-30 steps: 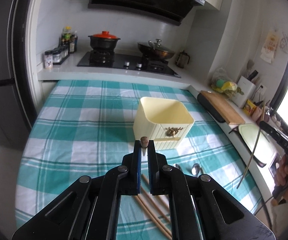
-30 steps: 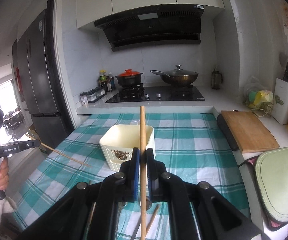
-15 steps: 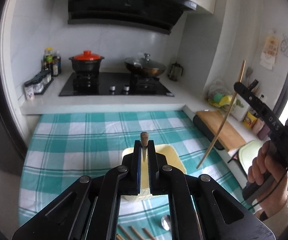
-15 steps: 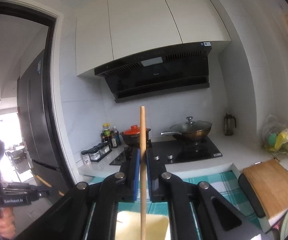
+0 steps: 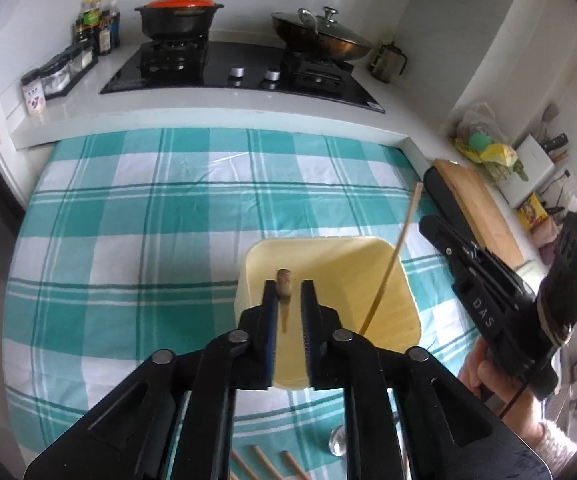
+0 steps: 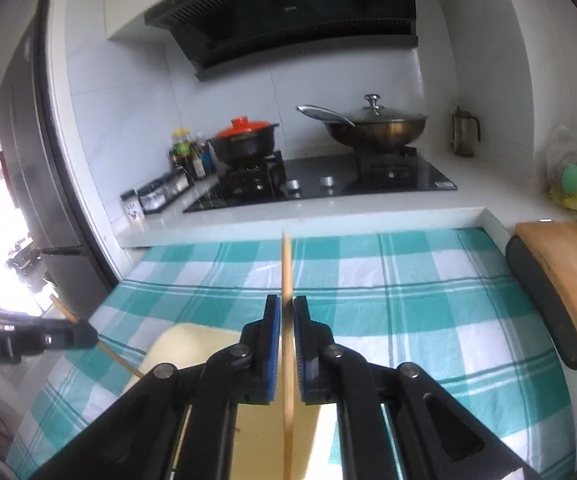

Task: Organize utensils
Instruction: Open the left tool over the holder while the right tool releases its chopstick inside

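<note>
A pale yellow square holder (image 5: 328, 280) stands on the checked tablecloth (image 5: 148, 220). My left gripper (image 5: 288, 292) hovers over its left half with its jaws slightly parted; a wooden chopstick (image 5: 283, 280) stands between them, leaning on the left pad, its lower end inside the holder. My right gripper (image 6: 287, 312) is over the holder (image 6: 192, 340) too, and a second chopstick (image 6: 287, 276) runs up between its slightly parted jaws. In the left wrist view that chopstick (image 5: 392, 256) slants down into the holder's right half.
Loose chopsticks (image 5: 264, 462) and a spoon (image 5: 337, 440) lie on the cloth near me. A stove (image 5: 240, 72) with a red-lidded pot (image 5: 180, 16) and a wok (image 5: 320, 40) stands behind the table. A cutting board (image 5: 480, 208) lies to the right.
Both grippers have dropped and tilted down over the holder, bringing each chopstick's lower end into it. The jaws of both have parted a little from their tight grip.
</note>
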The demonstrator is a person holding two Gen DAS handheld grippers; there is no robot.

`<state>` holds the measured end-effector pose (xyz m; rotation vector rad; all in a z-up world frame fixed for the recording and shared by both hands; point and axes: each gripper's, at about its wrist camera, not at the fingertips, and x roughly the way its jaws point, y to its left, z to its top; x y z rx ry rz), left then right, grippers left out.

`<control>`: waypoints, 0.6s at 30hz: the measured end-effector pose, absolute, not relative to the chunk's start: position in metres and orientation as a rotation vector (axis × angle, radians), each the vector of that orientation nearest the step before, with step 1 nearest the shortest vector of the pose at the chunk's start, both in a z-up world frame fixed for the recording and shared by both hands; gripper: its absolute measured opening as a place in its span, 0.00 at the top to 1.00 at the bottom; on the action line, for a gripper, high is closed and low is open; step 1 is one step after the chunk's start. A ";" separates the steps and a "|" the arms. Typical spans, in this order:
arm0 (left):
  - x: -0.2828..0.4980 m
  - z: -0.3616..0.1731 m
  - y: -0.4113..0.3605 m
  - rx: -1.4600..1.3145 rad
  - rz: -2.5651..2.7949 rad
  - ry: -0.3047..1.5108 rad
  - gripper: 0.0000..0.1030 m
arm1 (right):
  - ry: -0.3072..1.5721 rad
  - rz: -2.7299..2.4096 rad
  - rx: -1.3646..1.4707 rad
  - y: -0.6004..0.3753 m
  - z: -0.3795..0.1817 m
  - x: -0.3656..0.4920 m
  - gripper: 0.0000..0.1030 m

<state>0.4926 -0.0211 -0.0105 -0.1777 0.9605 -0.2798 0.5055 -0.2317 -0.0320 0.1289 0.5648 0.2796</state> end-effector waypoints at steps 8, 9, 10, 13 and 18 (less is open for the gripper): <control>0.418 0.036 0.004 -0.091 -0.288 0.783 0.27 | 0.541 0.307 0.086 -0.251 0.019 0.432 0.59; 0.396 0.038 0.009 -0.064 -0.281 0.756 0.17 | 0.551 0.319 0.071 -0.253 0.023 0.417 0.59; 0.378 0.039 0.014 -0.049 -0.275 0.737 0.14 | 0.562 0.332 0.057 -0.256 0.025 0.401 0.58; 0.321 0.028 0.033 -0.038 -0.276 0.707 0.05 | 0.584 0.337 0.013 -0.266 0.017 0.350 0.48; 0.239 -0.030 0.052 -0.072 -0.214 0.725 0.05 | 0.589 0.303 -0.031 -0.276 -0.027 0.253 0.48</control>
